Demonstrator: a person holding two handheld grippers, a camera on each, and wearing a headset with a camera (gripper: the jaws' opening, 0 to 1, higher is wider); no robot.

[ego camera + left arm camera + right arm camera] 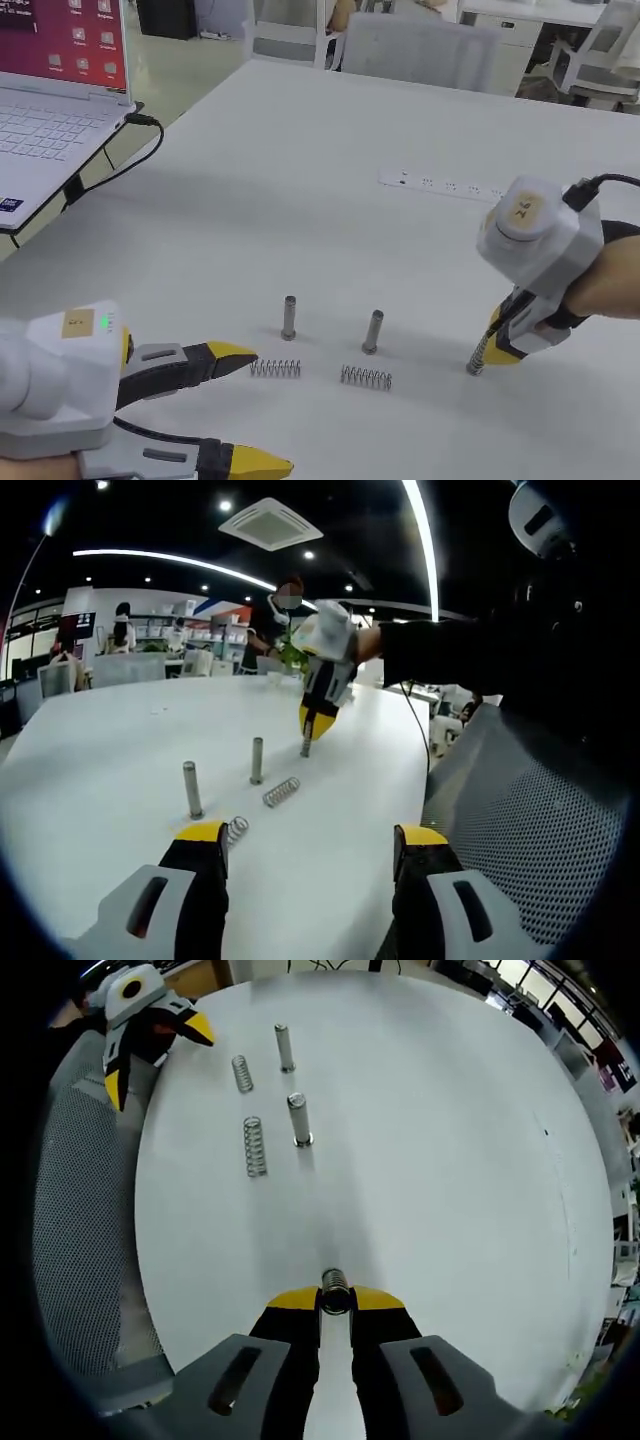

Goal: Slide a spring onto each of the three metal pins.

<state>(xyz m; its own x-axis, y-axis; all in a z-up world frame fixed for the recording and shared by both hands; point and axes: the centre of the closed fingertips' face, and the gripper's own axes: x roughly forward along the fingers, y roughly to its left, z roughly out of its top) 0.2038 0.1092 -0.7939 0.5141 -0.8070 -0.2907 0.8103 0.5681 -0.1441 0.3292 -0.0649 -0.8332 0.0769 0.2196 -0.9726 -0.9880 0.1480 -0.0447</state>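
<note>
White tabletop (300,200) is stretching across the head view, carrying an open white laptop (50,120) at the far left and a flat white power strip (440,185) farther back. One short grey metal pin (289,317) is standing upright near the front, and a second grey metal pin (373,331) is standing beside it, apart from it. One silver coil spring (275,369) is lying on its side just in front of the first pin. A second coil spring (366,377) is lying just in front of the other.

To the right of these, the right gripper (492,352) is pointing steeply down, its yellow-tipped jaws clenched around a third spring (478,356). That spring is leaning slightly with its lower end on the table. I cannot tell whether a pin is sitting inside it.

At the front left, the left gripper (250,408) is hanging released with its jaws spread wide. One tip is close to the first lying spring without touching it.
</note>
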